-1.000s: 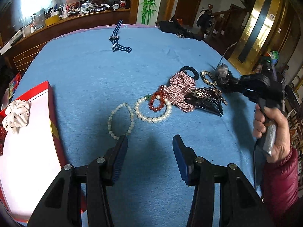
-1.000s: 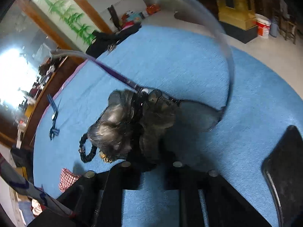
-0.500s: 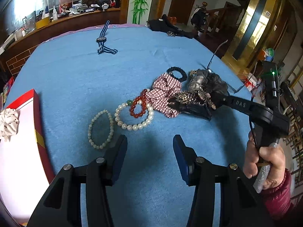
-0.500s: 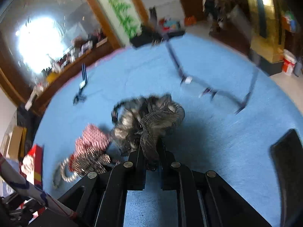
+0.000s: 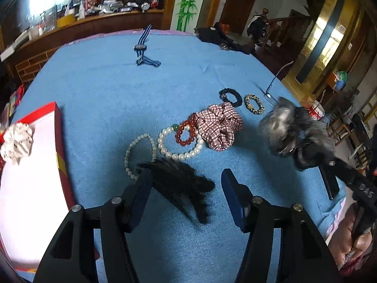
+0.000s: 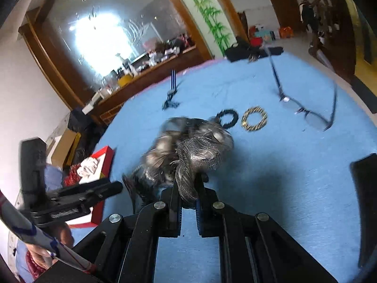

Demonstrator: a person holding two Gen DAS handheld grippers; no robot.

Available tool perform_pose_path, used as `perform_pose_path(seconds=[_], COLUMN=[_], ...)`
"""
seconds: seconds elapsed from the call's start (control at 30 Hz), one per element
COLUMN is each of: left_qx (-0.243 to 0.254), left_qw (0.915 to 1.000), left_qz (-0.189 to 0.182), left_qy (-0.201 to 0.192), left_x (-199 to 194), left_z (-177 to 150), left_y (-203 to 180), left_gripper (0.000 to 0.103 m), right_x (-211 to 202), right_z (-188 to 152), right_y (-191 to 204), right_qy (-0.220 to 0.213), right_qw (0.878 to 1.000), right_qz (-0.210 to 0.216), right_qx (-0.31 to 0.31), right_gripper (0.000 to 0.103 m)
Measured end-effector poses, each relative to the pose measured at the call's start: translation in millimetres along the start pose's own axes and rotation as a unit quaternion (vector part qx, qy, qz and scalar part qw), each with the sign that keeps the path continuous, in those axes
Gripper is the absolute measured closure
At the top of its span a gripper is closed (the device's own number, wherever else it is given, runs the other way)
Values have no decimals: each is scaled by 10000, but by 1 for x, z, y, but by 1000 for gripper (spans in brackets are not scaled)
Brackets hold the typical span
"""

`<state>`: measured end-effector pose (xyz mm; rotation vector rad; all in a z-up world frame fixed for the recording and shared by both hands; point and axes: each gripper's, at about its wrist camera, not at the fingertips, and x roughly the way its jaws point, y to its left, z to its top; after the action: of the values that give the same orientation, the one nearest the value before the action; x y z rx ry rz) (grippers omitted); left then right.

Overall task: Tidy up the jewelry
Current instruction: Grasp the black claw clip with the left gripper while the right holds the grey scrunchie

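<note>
My left gripper (image 5: 186,176) stands low over the blue cloth, its jaws opening. A black claw hair clip (image 5: 179,184) lies between them, and neither pad presses on it. Just beyond lie two pearl bracelets (image 5: 181,155), a red bead bracelet (image 5: 186,133) and a plaid scrunchie (image 5: 220,125). My right gripper (image 6: 187,184) is shut on a grey shimmery scrunchie (image 6: 188,155), held above the cloth. In the left wrist view that grey scrunchie (image 5: 289,134) is blurred at the right. A red box (image 5: 35,155) at the left holds a white scrunchie (image 5: 16,139).
A black hair tie (image 6: 227,118), a gold patterned hair tie (image 6: 254,119) and glasses (image 6: 306,113) lie further back on the cloth. A striped-strap watch (image 5: 142,52) lies near the far edge. A dark flat object (image 5: 329,186) sits at the table's right edge.
The black claw clip has moved from beside the plaid scrunchie to between my left gripper's fingers, which have widened. My right gripper has lifted the grey scrunchie and rolled.
</note>
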<state>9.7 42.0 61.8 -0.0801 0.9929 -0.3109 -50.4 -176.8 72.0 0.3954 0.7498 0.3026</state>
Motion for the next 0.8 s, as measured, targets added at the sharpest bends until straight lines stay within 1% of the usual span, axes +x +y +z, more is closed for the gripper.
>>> perform_pose_path(seconds=[0.07,0.13,0.23,0.37,0.57,0.77,0.8], left_qx=[-136,-274,-521,-715,-687,-543,-509], left_qw=[9998,9994,9981,9964,9958,9960,9961], left_qz=[-58,-78,-13,56,159,379,428], left_qy=[111,193,317,462,586,593,585], left_x=[4,8,13,21,34,48,50], left_z=[-1,-3,-6,-10,-13,-16,-17], left_y=[3,7,15,19,12,5,4], left_gripper=[44,44,43,42,41,41,45], right_x=[-6,-15,-19,-20,-24,-27,-27], right_z=[0,-5,-5,-5,-8,-10,-10], right_y=[-2,-6,-11,-13,-11,-13,-12], right_qy=[-115,-141,-161,-195,-212,-224,-211], right_qw=[9999,9999,9998,9997,9997,9997,9997], right_qz=[-73,-37,-43,-8,78,106,102], right_qx=[-13,45,117,143,63,17,5], right_gripper=[93,93,93,93,93,93,93])
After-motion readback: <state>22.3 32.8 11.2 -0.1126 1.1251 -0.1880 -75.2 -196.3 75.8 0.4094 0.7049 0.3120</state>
